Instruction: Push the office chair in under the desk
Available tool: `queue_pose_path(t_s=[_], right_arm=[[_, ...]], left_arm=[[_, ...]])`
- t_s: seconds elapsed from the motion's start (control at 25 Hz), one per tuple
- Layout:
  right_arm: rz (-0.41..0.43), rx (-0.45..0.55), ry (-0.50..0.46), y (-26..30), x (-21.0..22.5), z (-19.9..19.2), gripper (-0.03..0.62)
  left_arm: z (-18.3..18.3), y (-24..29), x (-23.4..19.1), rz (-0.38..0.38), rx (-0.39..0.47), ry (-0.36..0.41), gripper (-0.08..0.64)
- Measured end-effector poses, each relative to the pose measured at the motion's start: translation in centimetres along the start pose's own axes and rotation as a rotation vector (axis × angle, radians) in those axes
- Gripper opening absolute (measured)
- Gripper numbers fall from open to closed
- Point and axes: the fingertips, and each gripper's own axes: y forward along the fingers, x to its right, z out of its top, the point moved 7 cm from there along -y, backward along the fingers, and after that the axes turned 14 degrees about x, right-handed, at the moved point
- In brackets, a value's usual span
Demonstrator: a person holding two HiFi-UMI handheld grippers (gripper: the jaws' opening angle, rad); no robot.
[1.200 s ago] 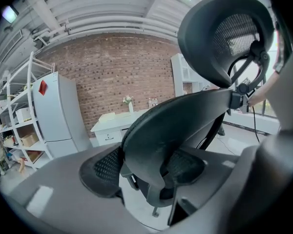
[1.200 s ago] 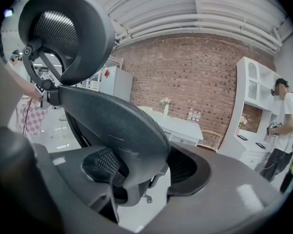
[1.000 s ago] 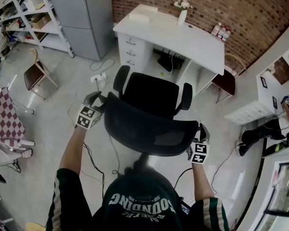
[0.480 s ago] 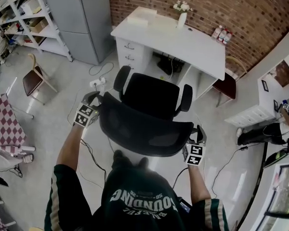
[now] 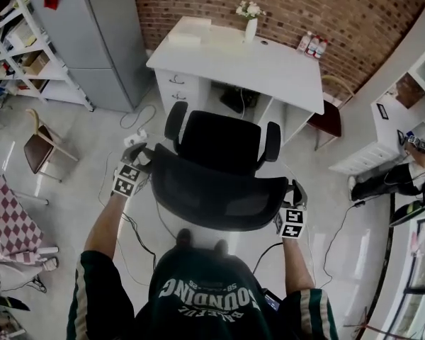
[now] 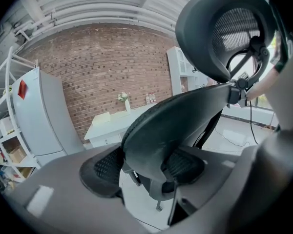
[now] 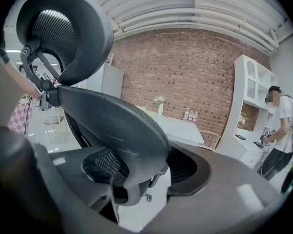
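The black office chair (image 5: 223,144) faces the white desk (image 5: 269,69), its seat front just short of the desk's knee opening. The person stands behind its mesh backrest (image 5: 219,193). My left gripper (image 5: 143,158) clamps the backrest's left edge and my right gripper (image 5: 295,193) clamps its right edge. In the left gripper view the backrest rim (image 6: 151,130) runs between the two pads (image 6: 100,172). The right gripper view has the rim (image 7: 122,130) pressed between its pads (image 7: 105,167), with the headrest (image 7: 63,28) above.
A grey cabinet (image 5: 92,41) and metal shelving (image 5: 14,41) stand left of the desk. Cables and a power strip (image 5: 138,134) lie on the floor by the chair's left side. A wooden chair (image 5: 42,144) is further left, a small chair (image 5: 331,119) right of the desk, a person (image 5: 397,179) far right.
The chair, both grippers and the person have moved forward toward the desk. Both grips on the backrest are unchanged.
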Motion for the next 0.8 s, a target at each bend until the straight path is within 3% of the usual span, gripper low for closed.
queue_pose_path(t_s=[0.8], right_arm=[[-0.040, -0.045, -0.027, 10.7, 1.5, 2.1, 0.273]], left_arm=[[1.8, 10.8, -8.5, -0.061, -0.054, 0.015, 0.262]])
